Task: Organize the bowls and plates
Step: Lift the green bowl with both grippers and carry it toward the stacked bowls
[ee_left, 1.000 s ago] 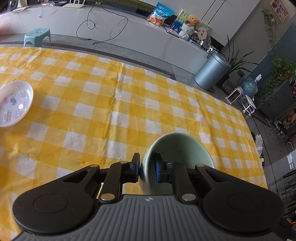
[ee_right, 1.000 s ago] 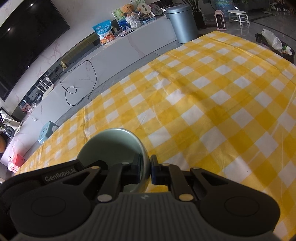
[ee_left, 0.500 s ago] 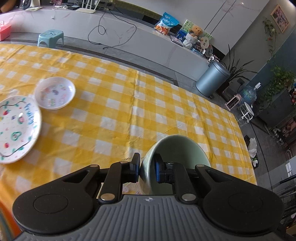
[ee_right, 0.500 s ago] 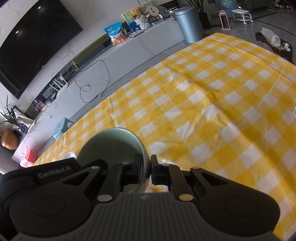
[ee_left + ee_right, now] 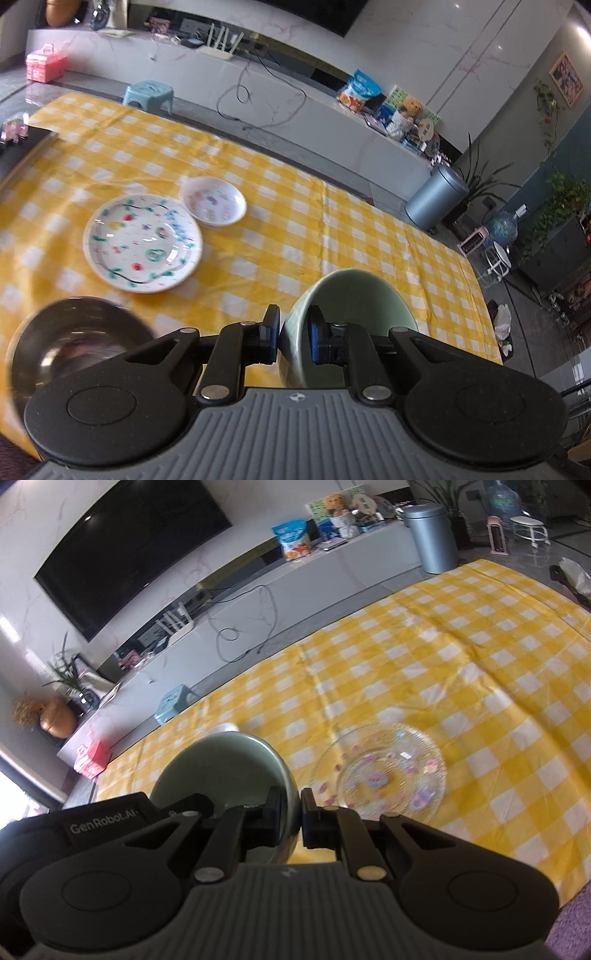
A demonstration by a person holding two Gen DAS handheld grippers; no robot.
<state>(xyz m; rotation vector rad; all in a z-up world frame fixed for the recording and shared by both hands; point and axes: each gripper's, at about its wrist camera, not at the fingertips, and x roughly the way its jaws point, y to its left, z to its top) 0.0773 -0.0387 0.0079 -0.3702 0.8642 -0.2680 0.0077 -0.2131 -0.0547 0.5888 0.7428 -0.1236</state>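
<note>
Bowl [image 5: 354,314] first: it's a pale green one and both tongs have it, so neither hand is "nearer". The left tongs [image 5: 293,334] are nearly closed, pinching the rim on one side; the right tongs [image 5: 291,818] are clamped just as narrow on the opposite rim, with the bowl [image 5: 225,775] hanging between them, clear of the yellow-check worktop [image 5: 258,177].

Where it goes next is my guess, but the metal bowl [image 5: 74,339] sits just left of the left tongs, the painted plate [image 5: 142,242] and small dish [image 5: 214,200] further out that way, and the glass plate [image 5: 384,771] just ahead-right of the right tongs.

Only readable writing: "GenRobot.AI" [image 5: 103,819] on the left unit's casing. The painted plate has blue lettering, too blurred to read.
</note>
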